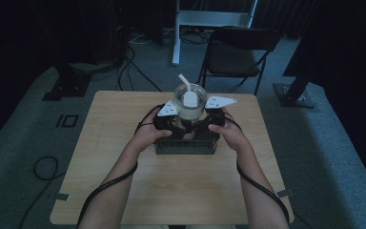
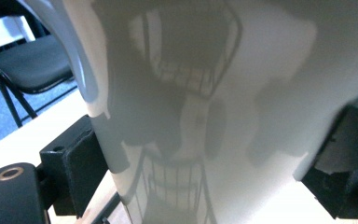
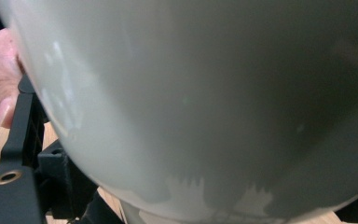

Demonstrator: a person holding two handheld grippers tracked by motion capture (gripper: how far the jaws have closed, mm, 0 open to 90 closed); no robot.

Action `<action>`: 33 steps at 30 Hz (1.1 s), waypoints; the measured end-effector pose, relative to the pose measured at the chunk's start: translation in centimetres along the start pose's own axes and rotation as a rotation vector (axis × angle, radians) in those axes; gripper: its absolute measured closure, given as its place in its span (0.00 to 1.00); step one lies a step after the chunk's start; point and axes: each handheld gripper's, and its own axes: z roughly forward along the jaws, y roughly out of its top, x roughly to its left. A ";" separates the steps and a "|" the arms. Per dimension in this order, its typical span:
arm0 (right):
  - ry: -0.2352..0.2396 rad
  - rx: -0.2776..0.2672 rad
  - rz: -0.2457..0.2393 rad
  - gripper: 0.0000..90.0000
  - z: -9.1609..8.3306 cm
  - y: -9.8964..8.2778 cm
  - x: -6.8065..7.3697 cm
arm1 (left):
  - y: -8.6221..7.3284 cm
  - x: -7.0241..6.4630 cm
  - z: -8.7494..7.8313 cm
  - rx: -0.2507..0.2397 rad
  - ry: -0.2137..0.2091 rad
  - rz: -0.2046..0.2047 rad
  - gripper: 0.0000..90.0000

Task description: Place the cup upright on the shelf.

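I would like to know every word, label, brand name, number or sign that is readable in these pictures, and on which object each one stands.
No readable text in any view.
White jug: its glossy side carries dark reflections, no print.
Grey plates on the left gripper and right gripper: small dark dots, not letters.
Black wire basket: no label visible.

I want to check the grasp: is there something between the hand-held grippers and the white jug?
Nothing visible. The white jug sits directly between the left hand-held gripper and right hand-held gripper, over the dark wire rack.
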 end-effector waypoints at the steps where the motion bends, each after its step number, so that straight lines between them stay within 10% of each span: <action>1: 0.000 0.000 0.002 0.10 0.1 -0.1 0.0 | -0.2 0.0 0.1 -0.007 -0.004 -0.009 0.12; 33: -0.020 0.103 0.027 0.09 1.2 -2.0 -0.2 | -3.1 0.0 1.4 -0.012 0.006 -0.095 0.11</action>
